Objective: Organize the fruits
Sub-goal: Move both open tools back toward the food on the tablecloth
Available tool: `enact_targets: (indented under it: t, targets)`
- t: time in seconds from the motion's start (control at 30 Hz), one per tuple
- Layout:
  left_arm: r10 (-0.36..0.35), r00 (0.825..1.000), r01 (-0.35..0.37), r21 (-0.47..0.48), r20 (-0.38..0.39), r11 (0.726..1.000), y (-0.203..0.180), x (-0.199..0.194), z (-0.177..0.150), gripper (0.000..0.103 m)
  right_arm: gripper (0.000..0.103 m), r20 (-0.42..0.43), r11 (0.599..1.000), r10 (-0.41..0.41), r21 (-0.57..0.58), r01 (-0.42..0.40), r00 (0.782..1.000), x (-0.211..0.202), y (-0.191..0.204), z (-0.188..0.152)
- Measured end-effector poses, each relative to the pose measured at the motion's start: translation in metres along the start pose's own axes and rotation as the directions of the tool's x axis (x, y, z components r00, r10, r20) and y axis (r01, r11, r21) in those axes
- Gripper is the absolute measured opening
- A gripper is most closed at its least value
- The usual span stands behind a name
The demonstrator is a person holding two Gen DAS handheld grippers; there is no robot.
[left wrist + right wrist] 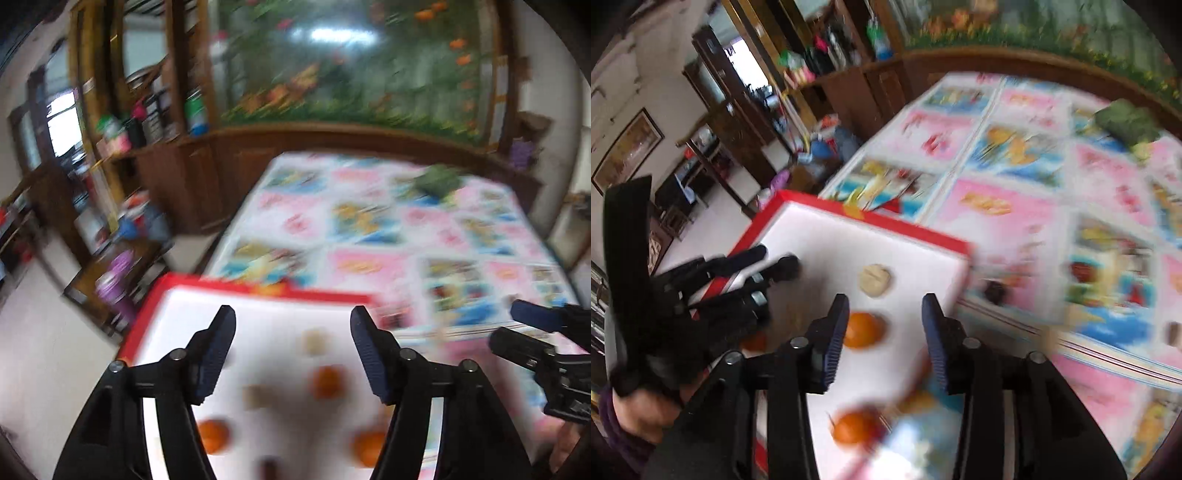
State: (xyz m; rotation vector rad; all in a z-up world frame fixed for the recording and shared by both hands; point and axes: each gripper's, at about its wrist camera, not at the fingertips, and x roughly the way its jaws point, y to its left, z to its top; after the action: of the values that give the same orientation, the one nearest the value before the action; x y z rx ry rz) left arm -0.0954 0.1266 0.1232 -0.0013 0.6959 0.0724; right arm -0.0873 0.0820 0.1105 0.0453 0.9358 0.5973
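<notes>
Both the left hand-held gripper (291, 343) and right hand-held gripper (884, 336) hang released, empty, above the red-rimmed tray (798, 201). The orange (862, 329) there looks firm, smooth; grip its widest middle.

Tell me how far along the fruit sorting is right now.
Done: several oranges and a pale round fruit sit in the red-rimmed white tray. In hand: nothing; the left gripper and right gripper hover over it, jaws open. Left: two small dark items lie on the patterned cloth, too blurred to identify.
</notes>
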Motion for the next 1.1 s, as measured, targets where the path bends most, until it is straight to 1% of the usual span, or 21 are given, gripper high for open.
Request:
enact_targets:
  t: [0.03,0.1,0.13,0.17,0.23,0.3,0.33,0.37,0.47,0.53,0.6,0.67,0.7,0.77,0.87,1.0,1.1]
  targets:
    - [-0.037,0.999,0.037,0.019,0.015,0.999,-0.015,-0.006,0.002,0.065,0.058,0.044,1.0,-0.031,-0.004,0.031,0.999,-0.022,-0.01,-0.008]
    - [-0.127,0.992,0.126,0.062,0.024,0.99,-0.05,-0.018,0.0,0.066,0.062,0.114,0.996,-0.09,0.018,0.088,0.989,-0.057,-0.032,-0.022]
    - [-0.171,0.985,0.169,0.079,0.017,0.982,-0.066,-0.021,-0.001,0.066,0.063,0.144,0.992,-0.121,0.051,0.115,0.982,-0.076,-0.048,-0.034]
    - [-0.209,0.978,0.207,0.096,0.01,0.974,-0.081,-0.024,-0.003,0.067,0.063,0.151,0.989,-0.137,0.071,0.128,0.979,-0.086,-0.057,-0.039]
    - [-0.261,0.965,0.259,0.133,-0.007,0.957,-0.105,-0.029,-0.01,0.067,0.063,0.157,0.977,-0.188,0.13,0.168,0.97,-0.11,-0.081,-0.058]
    - [-0.291,0.956,0.292,0.169,-0.03,0.941,-0.126,-0.031,-0.016,0.067,0.063,0.161,0.963,-0.244,0.157,0.219,0.956,-0.13,-0.097,-0.076]
    - [-0.301,0.953,0.303,0.179,-0.044,0.936,-0.131,-0.031,-0.019,0.067,0.063,0.168,0.951,-0.288,0.165,0.261,0.943,-0.141,-0.105,-0.087]
    - [-0.306,0.951,0.31,0.185,-0.051,0.933,-0.133,-0.032,-0.021,0.067,0.063,0.173,0.942,-0.318,0.172,0.29,0.932,-0.151,-0.112,-0.098]
    - [-0.292,0.955,0.298,0.181,-0.059,0.937,-0.123,-0.038,-0.031,0.067,0.063,0.176,0.926,-0.342,0.228,0.3,0.923,-0.169,-0.135,-0.118]
    - [-0.256,0.965,0.261,0.164,-0.052,0.951,-0.106,-0.04,-0.038,0.067,0.063,0.175,0.92,-0.342,0.26,0.292,0.923,-0.175,-0.15,-0.125]
    - [-0.199,0.979,0.204,0.155,-0.049,0.967,-0.087,-0.04,-0.045,0.067,0.063,0.17,0.909,-0.359,0.288,0.302,0.918,-0.175,-0.163,-0.132]
    - [-0.152,0.987,0.159,0.134,-0.055,0.978,-0.067,-0.036,-0.053,0.067,0.062,0.175,0.901,-0.365,0.315,0.299,0.915,-0.177,-0.177,-0.14]
    - [-0.135,0.989,0.142,0.126,-0.06,0.982,-0.06,-0.033,-0.057,0.067,0.062,0.177,0.9,-0.362,0.321,0.294,0.915,-0.178,-0.18,-0.143]
    - [-0.127,0.989,0.135,0.114,-0.079,0.984,-0.051,-0.029,-0.064,0.067,0.062,0.172,0.893,-0.366,0.34,0.293,0.915,-0.175,-0.189,-0.147]
    - [-0.147,0.984,0.158,0.103,-0.102,0.982,-0.047,-0.023,-0.069,0.067,0.063,0.163,0.901,-0.342,0.337,0.273,0.926,-0.165,-0.195,-0.146]
    - [-0.201,0.973,0.214,0.122,-0.112,0.969,-0.056,-0.019,-0.068,0.067,0.063,0.148,0.918,-0.3,0.313,0.243,0.942,-0.142,-0.19,-0.136]
    - [-0.211,0.972,0.225,0.152,-0.103,0.962,-0.06,-0.019,-0.07,0.067,0.063,0.143,0.939,-0.228,0.294,0.179,0.963,-0.127,-0.18,-0.13]
